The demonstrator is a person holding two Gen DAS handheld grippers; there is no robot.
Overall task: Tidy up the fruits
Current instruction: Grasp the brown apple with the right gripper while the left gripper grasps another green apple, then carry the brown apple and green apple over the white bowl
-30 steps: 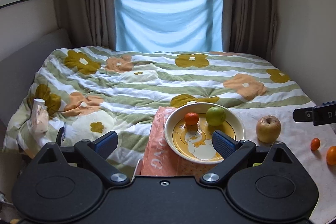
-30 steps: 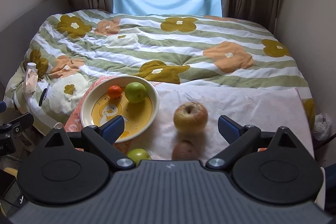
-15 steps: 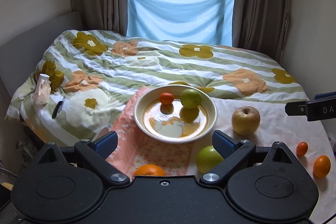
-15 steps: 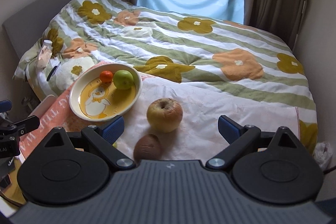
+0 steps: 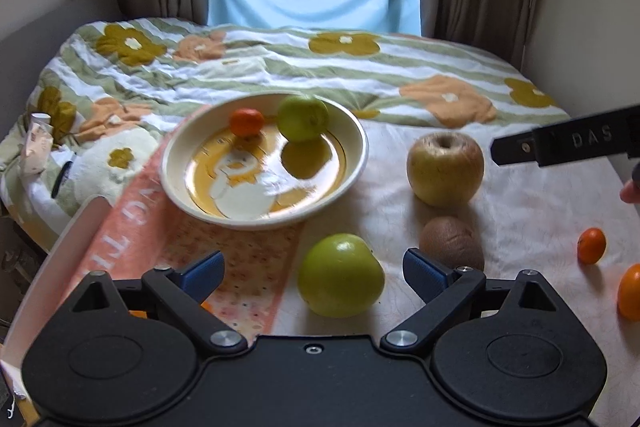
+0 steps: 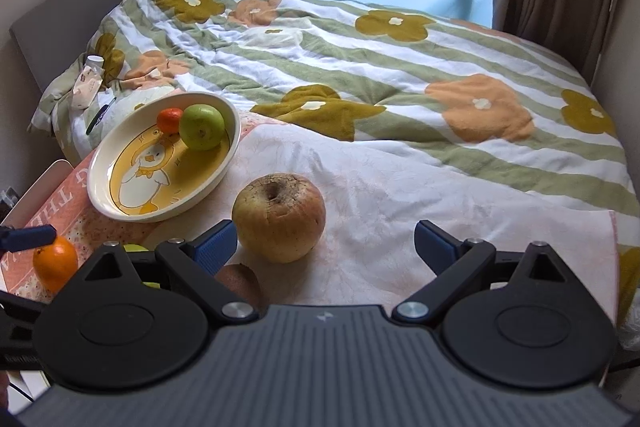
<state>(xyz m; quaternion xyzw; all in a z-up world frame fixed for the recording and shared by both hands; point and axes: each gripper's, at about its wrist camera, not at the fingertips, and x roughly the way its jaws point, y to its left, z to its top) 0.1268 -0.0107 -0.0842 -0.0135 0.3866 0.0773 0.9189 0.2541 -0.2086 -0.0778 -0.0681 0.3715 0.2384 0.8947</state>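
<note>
A cream bowl [image 5: 352, 131] with a yellow duck picture holds a green apple [image 5: 303, 117] and a small tangerine [image 5: 246, 121]. On the white cloth lie a large green apple [image 5: 340, 275], a yellowish apple [image 5: 445, 169], a brown kiwi [image 5: 451, 242], a small tangerine [image 5: 591, 245] and an orange [image 5: 630, 291]. My left gripper [image 5: 314, 273] is open, its fingers either side of the large green apple. My right gripper [image 6: 324, 245] is open just short of the yellowish apple [image 6: 279, 217]. The bowl [image 6: 104, 195] sits to its left, with another orange [image 6: 55, 262] near the left edge.
The fruit lies on a white cloth [image 6: 380, 195] and a pink patterned bag [image 5: 132, 223] at the foot of a bed with a flowered quilt [image 6: 360, 67]. A small bottle [image 6: 89, 83] and a dark pen lie at the bed's left side. Curtains and a wall stand behind.
Both views have closed in and dropped lower over the fruit. The large green apple now sits between my left fingers, and the yellowish apple is nearer my right gripper.
</note>
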